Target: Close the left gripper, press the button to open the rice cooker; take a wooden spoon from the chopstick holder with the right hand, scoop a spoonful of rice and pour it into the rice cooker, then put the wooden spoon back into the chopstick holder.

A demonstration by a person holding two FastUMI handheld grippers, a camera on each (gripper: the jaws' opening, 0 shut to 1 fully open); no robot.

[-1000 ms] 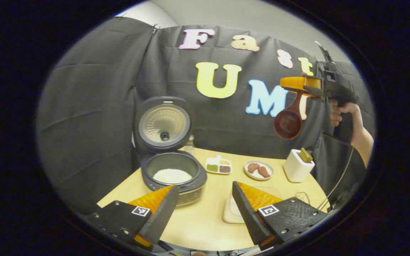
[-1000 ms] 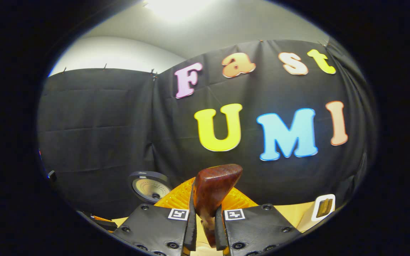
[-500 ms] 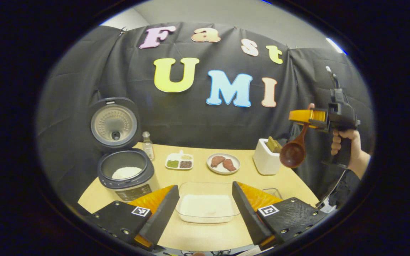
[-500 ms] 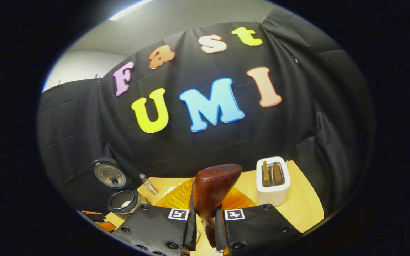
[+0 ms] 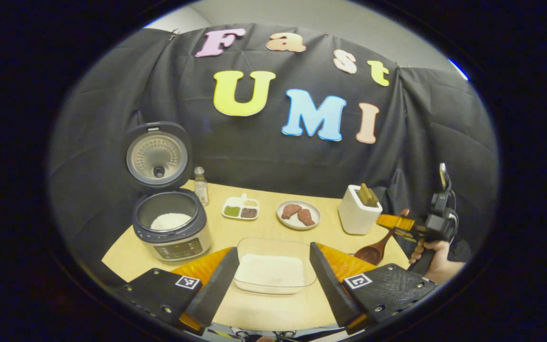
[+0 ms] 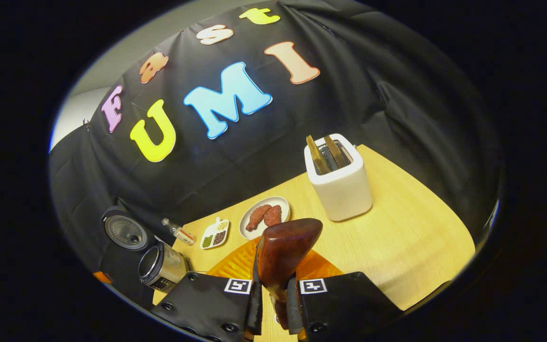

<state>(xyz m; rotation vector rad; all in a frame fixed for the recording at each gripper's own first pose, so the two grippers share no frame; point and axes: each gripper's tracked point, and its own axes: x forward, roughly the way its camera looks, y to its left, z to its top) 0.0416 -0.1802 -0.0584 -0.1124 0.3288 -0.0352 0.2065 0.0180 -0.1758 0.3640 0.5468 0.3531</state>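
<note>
The rice cooker (image 5: 171, 228) stands at the table's left with its lid (image 5: 158, 156) up and white rice in the pot. A clear dish of rice (image 5: 273, 268) lies between my left gripper's (image 5: 273, 280) open fingers. At the right, my right gripper (image 5: 397, 222), held by a hand (image 5: 437, 266), is shut on the wooden spoon (image 5: 373, 249), whose bowl hangs low over the table by the white chopstick holder (image 5: 358, 211). In the right gripper view the right gripper (image 6: 273, 297) clamps the spoon's handle (image 6: 285, 249); the chopstick holder (image 6: 339, 178) stands ahead and the cooker (image 6: 159, 266) far left.
A small bottle (image 5: 201, 185), a divided dish of beans (image 5: 241, 209) and a plate with two brown pieces (image 5: 298, 214) line the back of the wooden table (image 5: 264, 308). The black cloth wall closes in behind and to both sides.
The right gripper came down with the spoon from high in the air to just above the table beside the chopstick holder. The left gripper's view swung right, then steadied over the rice dish.
</note>
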